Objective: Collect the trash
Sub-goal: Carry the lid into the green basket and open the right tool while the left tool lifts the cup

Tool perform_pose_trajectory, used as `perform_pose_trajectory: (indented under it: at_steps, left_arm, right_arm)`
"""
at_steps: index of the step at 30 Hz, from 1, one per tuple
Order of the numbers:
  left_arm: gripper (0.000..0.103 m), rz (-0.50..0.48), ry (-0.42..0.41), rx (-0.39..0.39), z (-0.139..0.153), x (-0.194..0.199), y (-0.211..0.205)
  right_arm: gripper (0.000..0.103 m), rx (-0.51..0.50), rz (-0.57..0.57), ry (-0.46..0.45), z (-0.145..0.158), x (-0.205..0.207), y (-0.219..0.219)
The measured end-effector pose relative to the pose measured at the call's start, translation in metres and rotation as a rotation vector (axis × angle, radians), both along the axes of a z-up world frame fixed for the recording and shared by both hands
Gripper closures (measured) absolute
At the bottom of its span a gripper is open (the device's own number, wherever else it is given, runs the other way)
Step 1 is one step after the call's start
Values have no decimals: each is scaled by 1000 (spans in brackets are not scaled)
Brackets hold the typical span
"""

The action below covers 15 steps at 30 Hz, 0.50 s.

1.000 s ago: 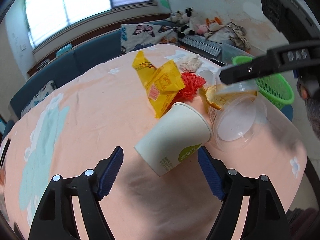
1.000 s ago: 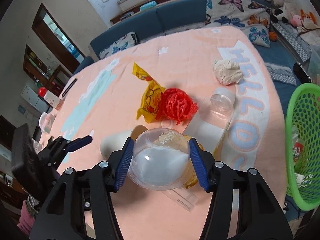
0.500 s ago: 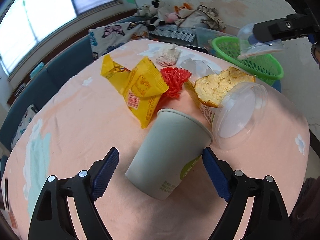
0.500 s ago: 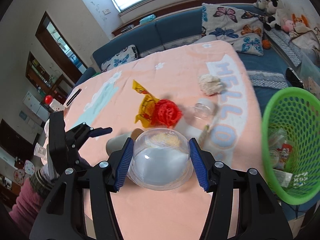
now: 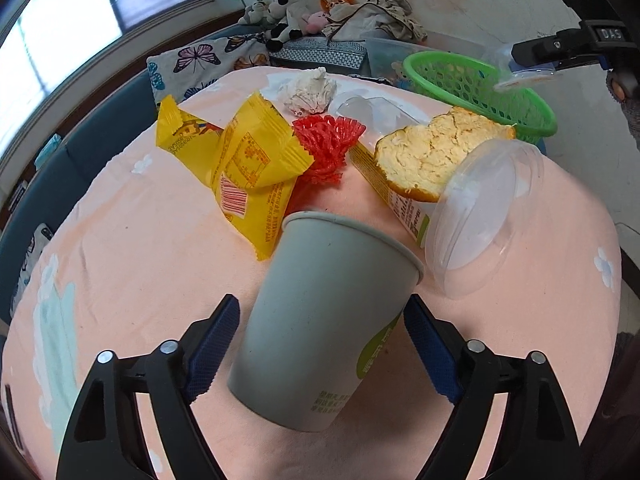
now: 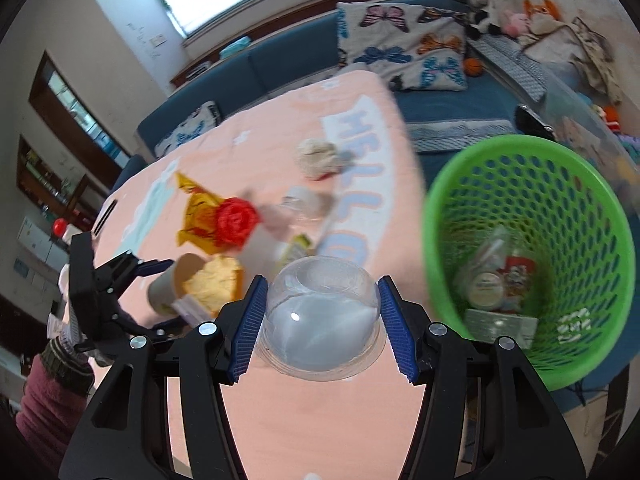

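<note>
My left gripper (image 5: 320, 344) is open, its blue pads on either side of a grey paper cup (image 5: 324, 320) that lies on its side on the pink tablecloth; small gaps show at both pads. My right gripper (image 6: 320, 320) is shut on a clear plastic dome lid (image 6: 320, 320) and holds it in the air just left of the green trash basket (image 6: 532, 208), which holds several pieces of trash. The right gripper also shows in the left wrist view (image 5: 520, 64) above the basket (image 5: 476, 80).
On the table lie a yellow snack wrapper (image 5: 244, 160), red plastic netting (image 5: 328, 144), a crumpled tissue (image 5: 308, 90), a bread piece (image 5: 436, 152), a clear lid (image 5: 480, 216) and a small clear cup (image 5: 360, 106). A blue sofa (image 6: 280, 60) stands behind.
My left gripper has moved in around the paper cup. My right gripper has carried the dome lid up and to the right, toward the green basket.
</note>
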<state>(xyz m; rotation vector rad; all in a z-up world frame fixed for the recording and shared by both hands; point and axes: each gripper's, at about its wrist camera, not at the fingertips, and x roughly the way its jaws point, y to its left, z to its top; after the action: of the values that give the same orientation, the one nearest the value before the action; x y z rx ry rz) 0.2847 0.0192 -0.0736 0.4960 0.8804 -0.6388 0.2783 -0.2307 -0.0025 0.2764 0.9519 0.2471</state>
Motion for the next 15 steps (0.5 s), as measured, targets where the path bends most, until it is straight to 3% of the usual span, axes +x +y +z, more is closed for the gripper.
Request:
perform_pose_trajectory:
  at_steps: [5,15]
  left_arm:
    - [34,36,-21,-18,-2,-6,0]
    - [37,224,-72,-42,22,-17,29]
  right_arm:
    - [46,-8,-42,1,-3,-1,-19]
    - [46,-91,-134,-5,-14,2,-64]
